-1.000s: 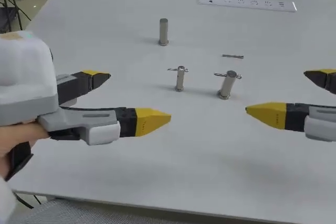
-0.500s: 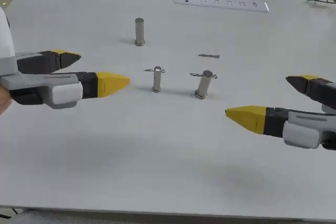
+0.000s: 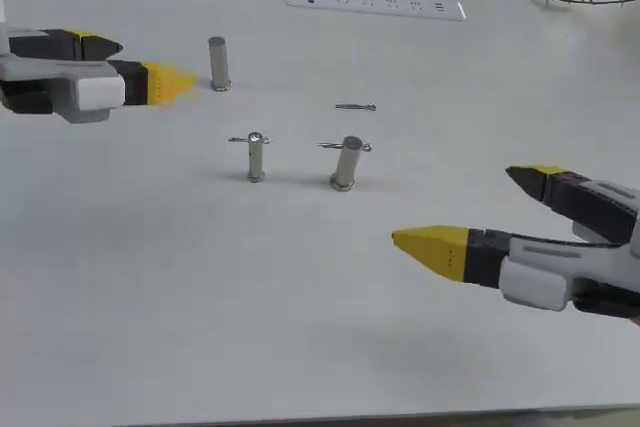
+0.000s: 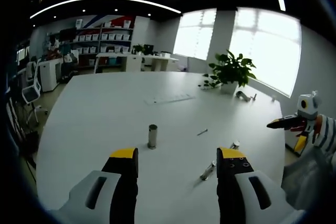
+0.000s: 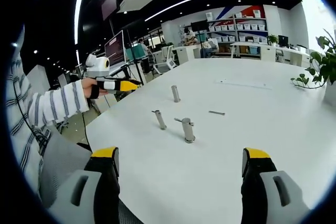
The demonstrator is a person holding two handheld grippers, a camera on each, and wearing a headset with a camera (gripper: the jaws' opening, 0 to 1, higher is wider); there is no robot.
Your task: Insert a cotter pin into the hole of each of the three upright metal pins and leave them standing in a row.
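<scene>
**White surface: two pins fitted, one to go**

On the white surface you have two of the three metal pins finished, by the look of it. The near-left pin and the near-right pin stand upright side by side, each with a cotter pin crossing its top. The far pin stands apart from them, farther back and to the left, and its top looks bare. One loose cotter pin lies flat on the surface beyond the near-right pin, between it and the power strip.

Your left gripper hovers just beside the far pin, jaws spread wide and holding nothing. Your right gripper hangs nearer you, well apart from the pins, also wide open and empty.

What I judge is left: pick up the loose cotter pin and thread it through the far pin's hole. Then bring that pin into line with the other two, since the three do not form a row now.
</scene>
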